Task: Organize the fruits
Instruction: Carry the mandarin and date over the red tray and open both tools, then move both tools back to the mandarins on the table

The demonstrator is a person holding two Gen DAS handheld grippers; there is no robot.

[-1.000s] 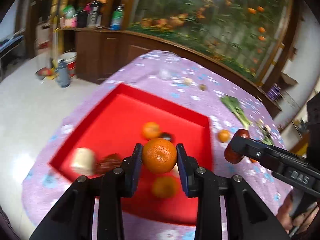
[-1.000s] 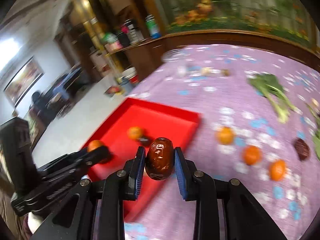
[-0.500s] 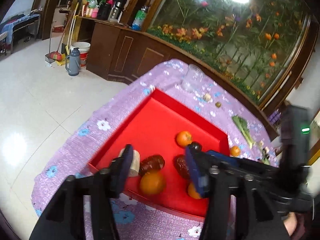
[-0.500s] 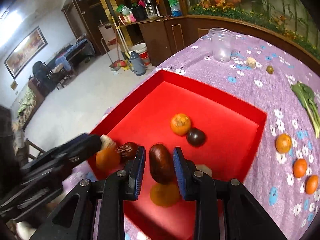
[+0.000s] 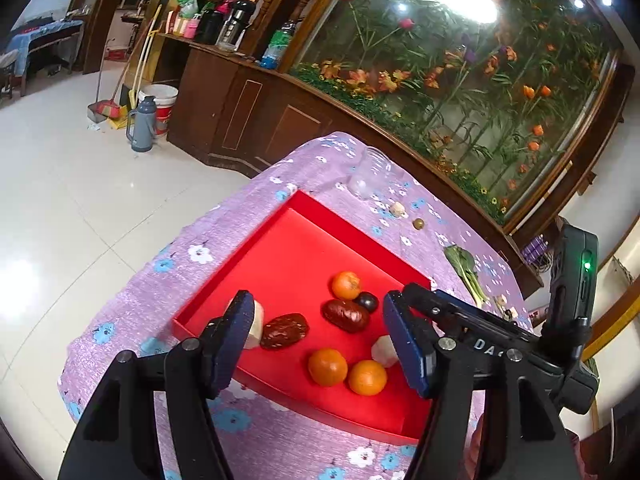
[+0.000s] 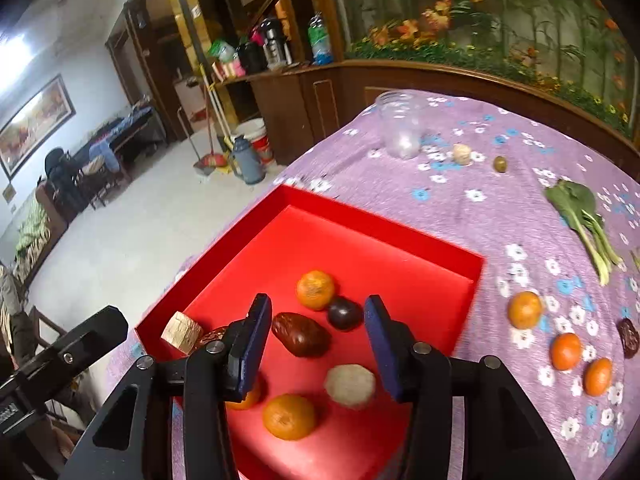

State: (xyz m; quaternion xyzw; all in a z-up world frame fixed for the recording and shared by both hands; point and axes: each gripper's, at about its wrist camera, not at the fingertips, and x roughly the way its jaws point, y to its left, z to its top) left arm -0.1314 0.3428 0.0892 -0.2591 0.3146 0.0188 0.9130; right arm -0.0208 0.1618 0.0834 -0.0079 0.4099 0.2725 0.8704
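Note:
A red tray (image 5: 280, 248) (image 6: 360, 224) sits on the purple flowered tablecloth. In it lie three oranges (image 5: 327, 367) (image 6: 289, 416), two brown dates (image 5: 346, 315) (image 6: 301, 334), a dark plum (image 6: 344, 312), a pale round piece (image 6: 350, 385) and a pale wooden-looking chunk (image 6: 182, 332). My left gripper (image 5: 320, 344) is open and empty above the tray's near side. My right gripper (image 6: 316, 344) is open and empty above the date. Three more oranges (image 6: 525, 309) and a dark date (image 6: 629, 337) lie on the cloth to the right of the tray.
A clear plastic cup (image 6: 400, 130), a pale lump (image 6: 462, 154) and a small olive-green fruit (image 6: 499, 164) stand at the far end of the table. A leafy green vegetable (image 6: 584, 220) lies at the right. The table edge drops to the floor on the left.
Both grippers have opened. The left one let its orange go into the tray, the right one let its date go into the tray, and both have risen higher above it.

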